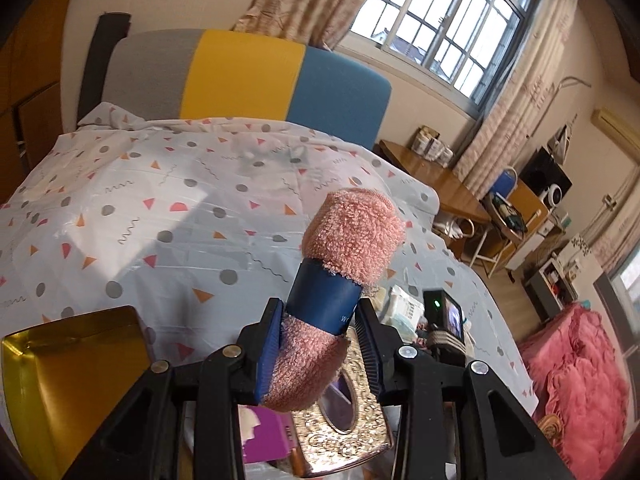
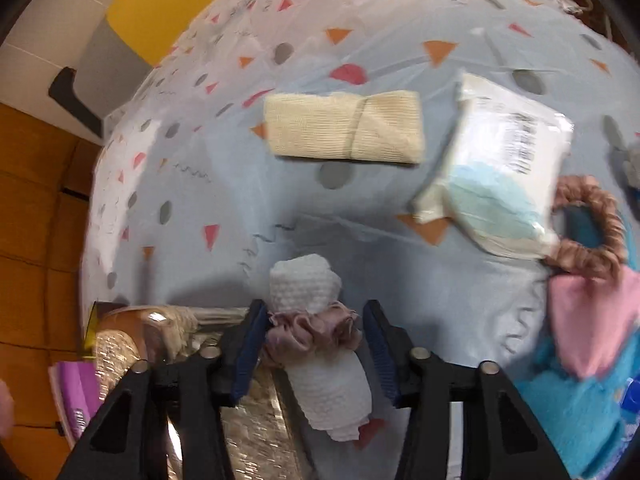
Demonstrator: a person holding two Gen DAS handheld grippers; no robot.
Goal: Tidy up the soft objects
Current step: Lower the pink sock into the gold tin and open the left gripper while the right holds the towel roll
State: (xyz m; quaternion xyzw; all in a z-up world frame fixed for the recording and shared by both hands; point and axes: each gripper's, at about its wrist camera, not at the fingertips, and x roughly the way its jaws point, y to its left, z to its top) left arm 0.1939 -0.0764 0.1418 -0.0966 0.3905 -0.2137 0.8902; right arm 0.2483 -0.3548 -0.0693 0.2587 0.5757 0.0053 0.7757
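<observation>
Both claws alike: left claw (image 1: 320, 354) & right claw (image 2: 314, 350) w/ black plastic frames, blue ribbed pads, round silver screws.

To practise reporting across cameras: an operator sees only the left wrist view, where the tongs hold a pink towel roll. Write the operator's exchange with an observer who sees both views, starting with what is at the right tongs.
Operator: What is at the right tongs?
Observer: A white rolled cloth, ringed by a mauve scrunchie, lies between the right tongs. The pads do not seem to press it.
Operator: Is anything soft beyond that roll?
Observer: A folded beige cloth lies flat on the patterned sheet, well apart from the roll.
</observation>
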